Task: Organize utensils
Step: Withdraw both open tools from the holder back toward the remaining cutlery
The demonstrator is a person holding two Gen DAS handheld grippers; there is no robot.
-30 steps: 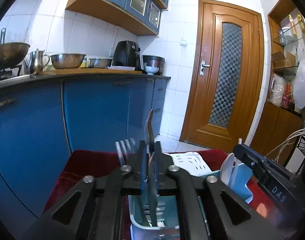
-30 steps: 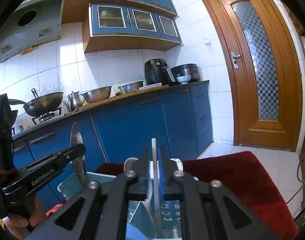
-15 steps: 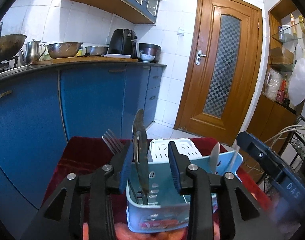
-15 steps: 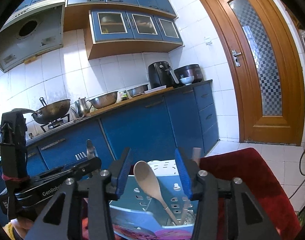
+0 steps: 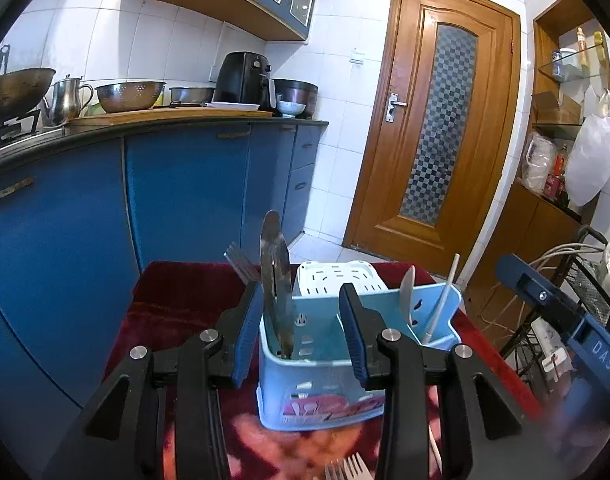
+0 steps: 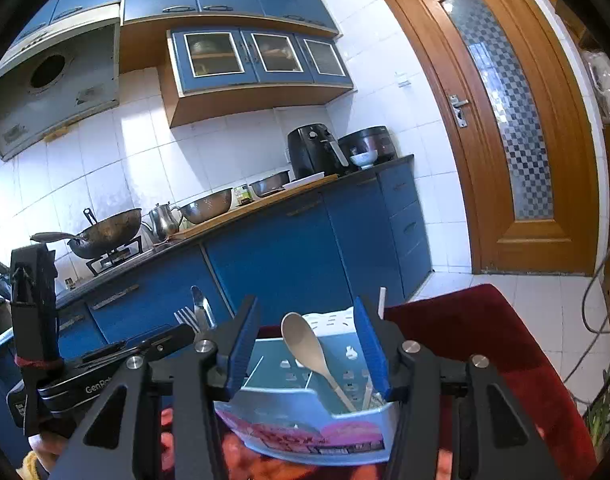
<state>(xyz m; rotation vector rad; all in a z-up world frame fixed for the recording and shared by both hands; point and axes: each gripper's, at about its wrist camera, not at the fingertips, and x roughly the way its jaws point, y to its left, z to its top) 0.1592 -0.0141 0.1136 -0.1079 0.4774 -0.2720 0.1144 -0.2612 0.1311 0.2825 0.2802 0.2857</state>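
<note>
Left wrist: hand-held gripper (image 5: 301, 332) spread, empty, w/ knives (image 5: 276, 280) upright in caddy (image 5: 321, 384) between fingers.

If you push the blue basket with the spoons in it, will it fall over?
Probably it would slide before tipping: the blue basket looks wider than tall and sits flat on the red cloth. It seems thin, holey plastic, so likely light. The wooden spoon and knife lean tall above its rim, so a hard shove might rattle them or tip it.
</note>
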